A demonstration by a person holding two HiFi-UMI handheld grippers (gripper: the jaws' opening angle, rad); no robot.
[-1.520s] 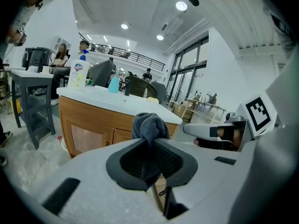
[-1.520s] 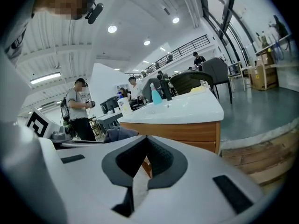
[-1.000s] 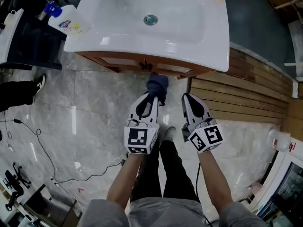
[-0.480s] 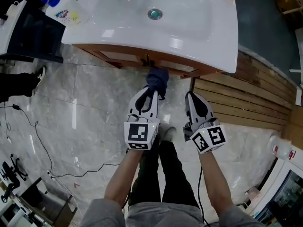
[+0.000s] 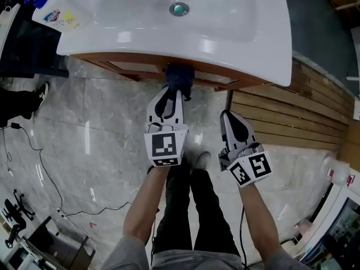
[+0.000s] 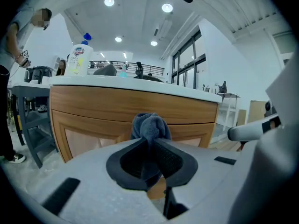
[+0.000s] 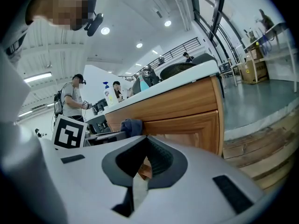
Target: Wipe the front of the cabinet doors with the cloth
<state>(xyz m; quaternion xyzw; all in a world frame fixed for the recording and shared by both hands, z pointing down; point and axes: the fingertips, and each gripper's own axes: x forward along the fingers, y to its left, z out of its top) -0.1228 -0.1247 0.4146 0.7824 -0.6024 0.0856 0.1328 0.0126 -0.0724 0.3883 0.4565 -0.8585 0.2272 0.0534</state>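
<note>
- Head view is showing the left claw (image 5: 178,92) clamping the dark cloth (image 5: 180,76) ahead of its tips, at the cabinet doors (image 5: 132,67); the right claw (image 5: 230,116) is hanging closed and empty beside it.
- Wiping is seemingly just beginning; the next move is calling for firm sideways strokes.
- Above the claw the white sink surface (image 5: 225,32) is carrying a bottle (image 5: 53,16); the marble floor (image 5: 84,128) is lying below.

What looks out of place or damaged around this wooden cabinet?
Nothing stands out. The wooden cabinet looks intact, and the bunched dark blue cloth is pinched in the left gripper at its front.
</note>
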